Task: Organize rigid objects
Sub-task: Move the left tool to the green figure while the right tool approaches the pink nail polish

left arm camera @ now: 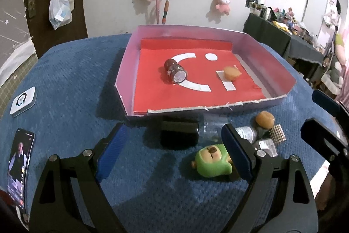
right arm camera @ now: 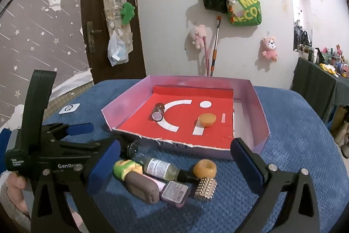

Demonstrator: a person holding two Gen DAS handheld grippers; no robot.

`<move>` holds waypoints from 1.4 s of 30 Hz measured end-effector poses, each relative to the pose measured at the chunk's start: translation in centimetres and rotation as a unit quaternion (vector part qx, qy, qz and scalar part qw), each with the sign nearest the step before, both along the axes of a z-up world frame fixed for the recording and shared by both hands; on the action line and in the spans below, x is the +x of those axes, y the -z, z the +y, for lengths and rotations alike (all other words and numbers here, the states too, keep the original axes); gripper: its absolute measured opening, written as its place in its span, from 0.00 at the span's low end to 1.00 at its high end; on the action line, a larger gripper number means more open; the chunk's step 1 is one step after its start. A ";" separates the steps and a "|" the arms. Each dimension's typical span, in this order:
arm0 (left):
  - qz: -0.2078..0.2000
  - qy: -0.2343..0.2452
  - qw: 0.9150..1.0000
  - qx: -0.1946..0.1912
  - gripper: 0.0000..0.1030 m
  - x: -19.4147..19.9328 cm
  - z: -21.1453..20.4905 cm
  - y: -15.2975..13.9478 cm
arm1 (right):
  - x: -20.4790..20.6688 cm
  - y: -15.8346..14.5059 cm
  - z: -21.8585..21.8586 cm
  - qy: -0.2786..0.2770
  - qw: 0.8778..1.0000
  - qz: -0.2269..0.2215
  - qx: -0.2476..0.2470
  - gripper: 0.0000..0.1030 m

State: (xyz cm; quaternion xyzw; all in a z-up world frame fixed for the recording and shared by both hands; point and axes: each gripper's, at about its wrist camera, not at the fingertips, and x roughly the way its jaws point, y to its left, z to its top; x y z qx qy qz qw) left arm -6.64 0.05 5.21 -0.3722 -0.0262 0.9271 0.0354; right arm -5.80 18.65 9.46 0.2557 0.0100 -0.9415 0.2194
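A pink box (left arm camera: 127,58) (right arm camera: 259,115) with a red floor holds a dark jar (left arm camera: 175,70) (right arm camera: 157,113) lying on its side and an orange puck (left arm camera: 231,73) (right arm camera: 207,120). In front of it lies a pile: a clear bottle with a black cap (left arm camera: 181,131) (right arm camera: 161,167), a green toy (left arm camera: 212,161) (right arm camera: 127,168), an orange ring (left arm camera: 265,119) (right arm camera: 205,168), a studded block (left arm camera: 277,133) (right arm camera: 206,189) and a pink-lidded jar (right arm camera: 174,191). My left gripper (left arm camera: 173,155) is open above the pile. My right gripper (right arm camera: 177,164) is open, with the pile between its fingers.
The blue cloth table (left arm camera: 65,80) also carries a white device (left arm camera: 23,100) (right arm camera: 69,109) and a lit phone (left arm camera: 19,167) at the left. The right gripper (left arm camera: 327,123) shows at the right edge of the left wrist view, the left gripper (right arm camera: 54,139) at the left of the right wrist view.
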 end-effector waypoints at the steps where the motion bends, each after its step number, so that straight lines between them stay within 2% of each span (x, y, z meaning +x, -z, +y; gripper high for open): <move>1: 0.000 0.001 1.000 -0.001 0.86 0.1 0.0 0.1 | 0.1 0.1 0.0 0.000 1.000 -0.002 -0.001 1.00; 20: -0.023 0.010 1.000 0.001 0.86 1.2 -0.3 1.4 | 0.7 2.2 -0.3 -0.012 0.999 -0.043 -0.002 0.99; 29: -0.030 0.008 1.000 0.003 0.86 1.7 -0.8 1.9 | 1.2 3.7 -0.4 -0.022 0.997 -0.079 -0.011 0.88; 34: -0.039 0.004 0.999 0.009 0.86 1.9 -1.1 2.3 | 1.6 4.6 -0.5 -0.030 0.994 -0.100 -0.014 0.78; 42: -0.041 0.028 0.999 0.012 0.86 2.1 0.2 2.4 | 1.6 5.5 0.0 -0.023 0.993 -0.119 -0.011 0.70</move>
